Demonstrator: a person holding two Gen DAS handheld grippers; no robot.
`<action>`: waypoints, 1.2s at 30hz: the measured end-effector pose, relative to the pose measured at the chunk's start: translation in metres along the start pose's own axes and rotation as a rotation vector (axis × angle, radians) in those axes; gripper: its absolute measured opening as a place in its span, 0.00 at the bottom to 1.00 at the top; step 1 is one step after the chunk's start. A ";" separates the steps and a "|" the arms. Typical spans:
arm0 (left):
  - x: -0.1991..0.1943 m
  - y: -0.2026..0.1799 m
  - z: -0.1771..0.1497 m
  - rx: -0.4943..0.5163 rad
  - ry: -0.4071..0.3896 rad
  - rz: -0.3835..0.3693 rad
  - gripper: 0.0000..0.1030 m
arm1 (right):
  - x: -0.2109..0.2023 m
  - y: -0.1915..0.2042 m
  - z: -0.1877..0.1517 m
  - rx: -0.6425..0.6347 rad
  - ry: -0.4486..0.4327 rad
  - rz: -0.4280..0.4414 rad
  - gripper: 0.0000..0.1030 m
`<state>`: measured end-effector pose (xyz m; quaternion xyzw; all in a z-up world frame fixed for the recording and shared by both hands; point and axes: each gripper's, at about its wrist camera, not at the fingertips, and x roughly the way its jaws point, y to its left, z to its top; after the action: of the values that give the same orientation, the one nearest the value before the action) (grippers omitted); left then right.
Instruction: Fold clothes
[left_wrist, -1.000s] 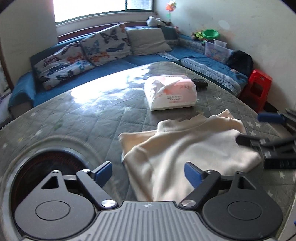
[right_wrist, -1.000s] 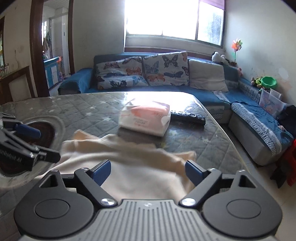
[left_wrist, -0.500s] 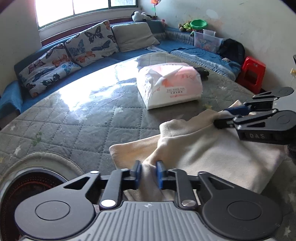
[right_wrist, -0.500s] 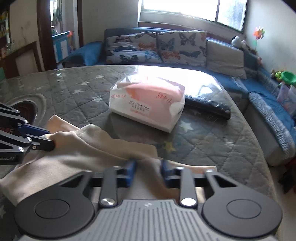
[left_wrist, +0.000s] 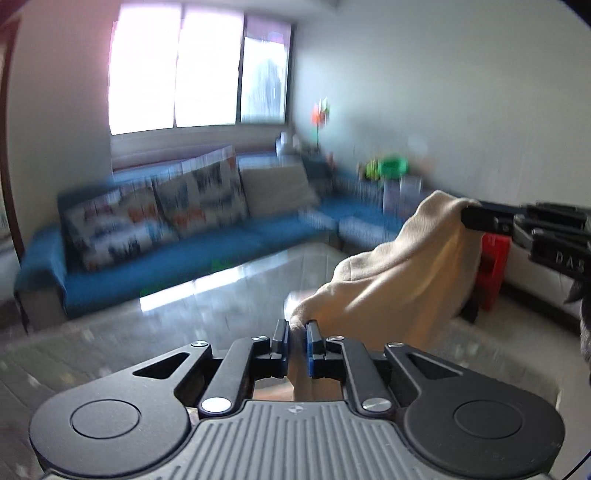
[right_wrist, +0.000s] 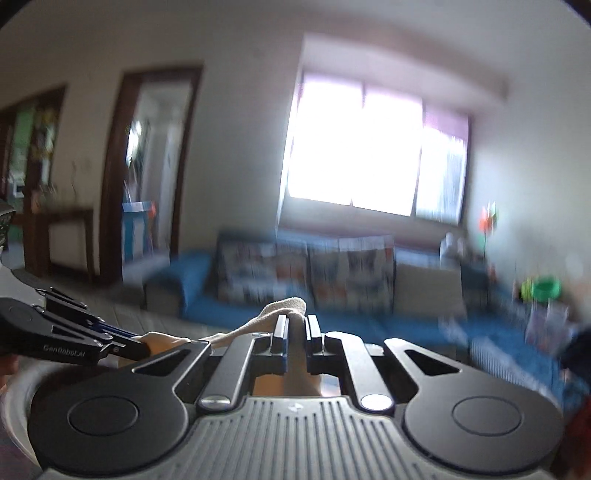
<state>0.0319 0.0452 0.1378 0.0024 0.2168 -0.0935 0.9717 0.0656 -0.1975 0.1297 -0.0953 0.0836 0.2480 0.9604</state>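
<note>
Above the quilted table top (left_wrist: 110, 332), a cream knit garment (left_wrist: 388, 273) hangs in the air between the two grippers, each pinching a bit of its edge. Left gripper (left_wrist: 297, 332) has its blue-padded jaws clenched on a bunched fold of the cloth at its lower end, while the right gripper (left_wrist: 476, 218) grips a higher corner, so the fabric slopes in a sagging sheet from one to the other. From the right wrist view, the right gripper (right_wrist: 295, 325) shows a tuft of cream cloth poking out past its closed jaws, and the left gripper comes in from the side with its tip on the same strip of edge. Holding two points apart like this likely lets the garment drape and straighten under its own weight before it is laid down for a fold. Both views are motion-blurred, and the blue sofa (left_wrist: 221, 236) and window (right_wrist: 369, 147) behind suggest the cameras are tilted upward.
</note>
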 end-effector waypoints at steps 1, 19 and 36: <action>-0.017 -0.002 0.006 0.007 -0.042 0.011 0.10 | -0.014 0.006 0.009 -0.009 -0.044 0.011 0.07; -0.078 0.040 -0.077 -0.091 0.188 0.048 0.44 | -0.063 0.059 0.009 -0.080 -0.019 0.096 0.39; -0.059 0.016 -0.141 -0.195 0.317 0.096 0.79 | -0.056 0.084 -0.094 0.036 0.257 0.113 0.66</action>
<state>-0.0771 0.0779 0.0343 -0.0669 0.3749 -0.0239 0.9243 -0.0350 -0.1723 0.0382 -0.1040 0.2159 0.2857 0.9279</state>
